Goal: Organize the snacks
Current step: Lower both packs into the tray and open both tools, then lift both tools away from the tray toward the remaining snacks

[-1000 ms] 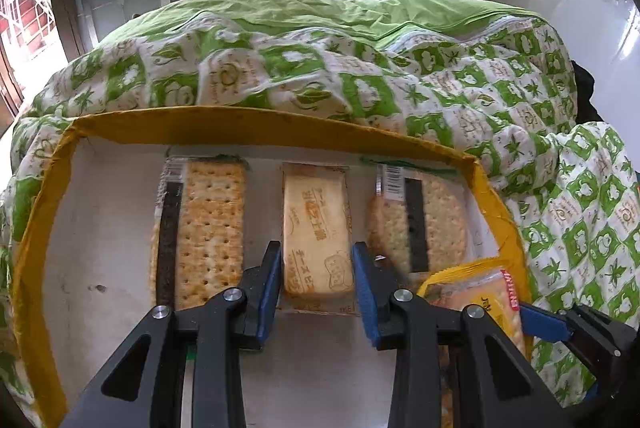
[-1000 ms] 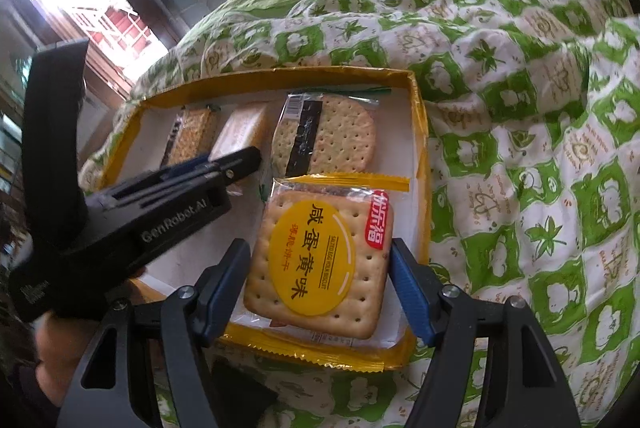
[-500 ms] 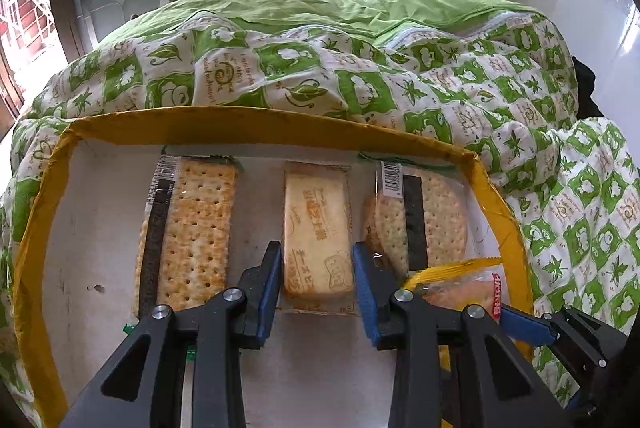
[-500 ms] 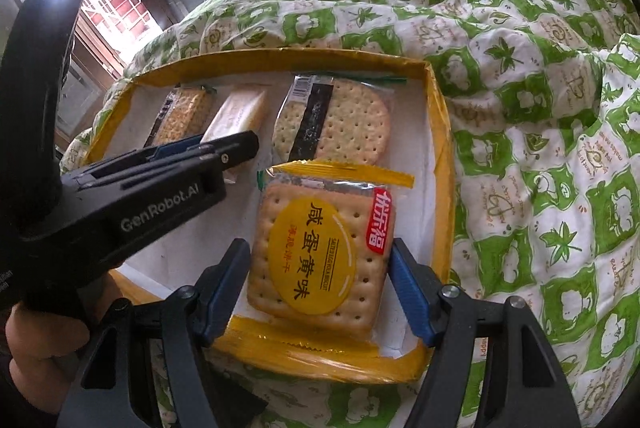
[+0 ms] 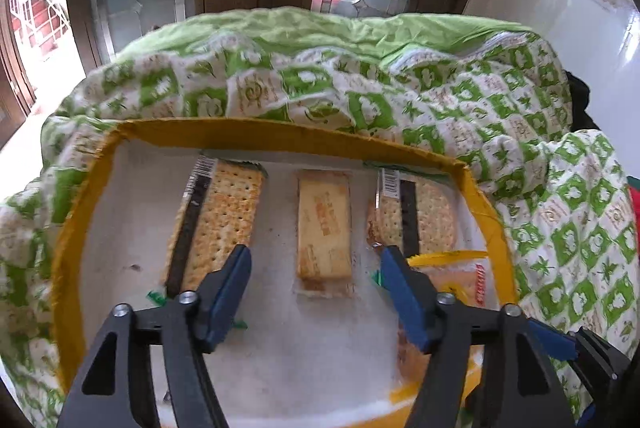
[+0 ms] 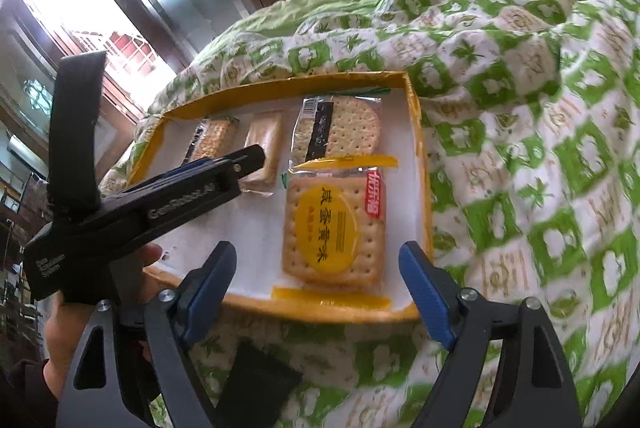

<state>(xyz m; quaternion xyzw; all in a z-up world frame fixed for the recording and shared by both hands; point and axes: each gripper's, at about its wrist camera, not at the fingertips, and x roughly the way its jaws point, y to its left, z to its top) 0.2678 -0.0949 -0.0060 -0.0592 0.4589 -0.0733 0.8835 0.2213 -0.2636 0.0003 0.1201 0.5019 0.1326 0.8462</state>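
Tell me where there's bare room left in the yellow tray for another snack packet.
Free: the tray's left strip beside the long cracker pack, and the near floor in front of the small biscuit bar. Crowded: the right side, where the round cracker pack meets the yellow-label pack.

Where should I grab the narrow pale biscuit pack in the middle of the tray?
Take the narrow pale pack across its two long edges, near its middle, coming straight down from above. It lies flat on the tray, lengthwise away from the left tool, with bare tray floor on both sides, so a finger fits each side. The left tool's jaws are opening, clear of the pack.
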